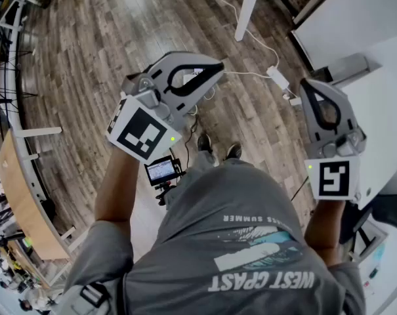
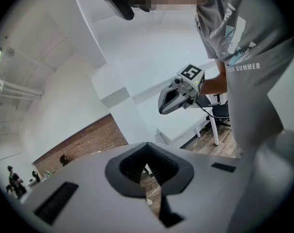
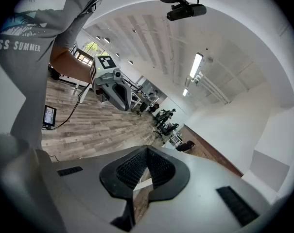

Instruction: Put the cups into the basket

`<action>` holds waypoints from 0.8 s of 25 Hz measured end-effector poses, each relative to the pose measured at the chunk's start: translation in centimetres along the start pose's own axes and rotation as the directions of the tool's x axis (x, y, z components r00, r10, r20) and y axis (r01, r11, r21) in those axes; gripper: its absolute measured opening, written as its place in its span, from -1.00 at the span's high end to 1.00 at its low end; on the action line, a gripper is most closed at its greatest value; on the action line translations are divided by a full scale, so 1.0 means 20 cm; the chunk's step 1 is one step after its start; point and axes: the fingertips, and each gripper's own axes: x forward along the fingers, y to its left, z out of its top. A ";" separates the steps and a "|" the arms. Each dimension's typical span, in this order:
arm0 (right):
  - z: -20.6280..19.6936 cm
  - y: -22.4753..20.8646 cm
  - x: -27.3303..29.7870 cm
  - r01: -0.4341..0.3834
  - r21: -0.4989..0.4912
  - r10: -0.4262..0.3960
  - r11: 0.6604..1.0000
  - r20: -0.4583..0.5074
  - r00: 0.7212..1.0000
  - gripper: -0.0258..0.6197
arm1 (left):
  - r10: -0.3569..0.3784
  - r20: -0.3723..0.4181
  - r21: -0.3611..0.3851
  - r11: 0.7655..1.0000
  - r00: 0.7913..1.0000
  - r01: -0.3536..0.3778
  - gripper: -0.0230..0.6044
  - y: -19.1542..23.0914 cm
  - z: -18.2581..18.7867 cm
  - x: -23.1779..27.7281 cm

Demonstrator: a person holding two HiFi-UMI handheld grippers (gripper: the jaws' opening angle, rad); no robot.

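You are standing over a wide plank floor (image 1: 86, 58), matt and wood-grained. Neither the cups nor the basket is showing in any view, so the first risk is that you are swinging toward a target you are not looking at. The smooth white table (image 1: 355, 18) is sitting at 2 o'clock, and its hard square edges are running close beside the right gripper (image 1: 311, 85) at 3 o'clock; turning that way could be knocking the grey plastic shell against it. The left gripper (image 1: 214, 67) is hanging at 11 o'clock, rounded and teardrop-shaped, with its black-and-white marker cube facing you. Both claws are pressed together at the tips with nothing pinched between their ribbed dark pads, so reaching for a cup like this would be pushing it over rather than taking it. A small lit screen (image 1: 161, 170) on a stand is glowing near your feet at 8 o'clock. A thin white cable (image 1: 247, 75) with a boxy adapter (image 1: 277, 77) is trailing across the boards at 1 o'clock, and stepping forward blind could be snagging either one.
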 end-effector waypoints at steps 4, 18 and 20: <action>-0.02 -0.01 0.01 0.000 0.013 0.000 1.000 -0.008 1.000 0.88 | 0.000 -0.003 -0.005 1.000 1.000 0.000 0.94 0.01 -0.01 0.01; -0.03 0.03 0.08 -0.011 -0.003 0.011 1.000 -0.039 0.999 0.88 | -0.004 0.005 -0.021 1.000 1.000 0.005 0.94 0.05 -0.06 0.01; -0.02 0.02 0.09 0.000 -0.028 -0.002 1.000 -0.044 0.999 0.88 | -0.006 0.002 -0.024 1.000 1.000 0.006 0.94 0.05 -0.07 0.01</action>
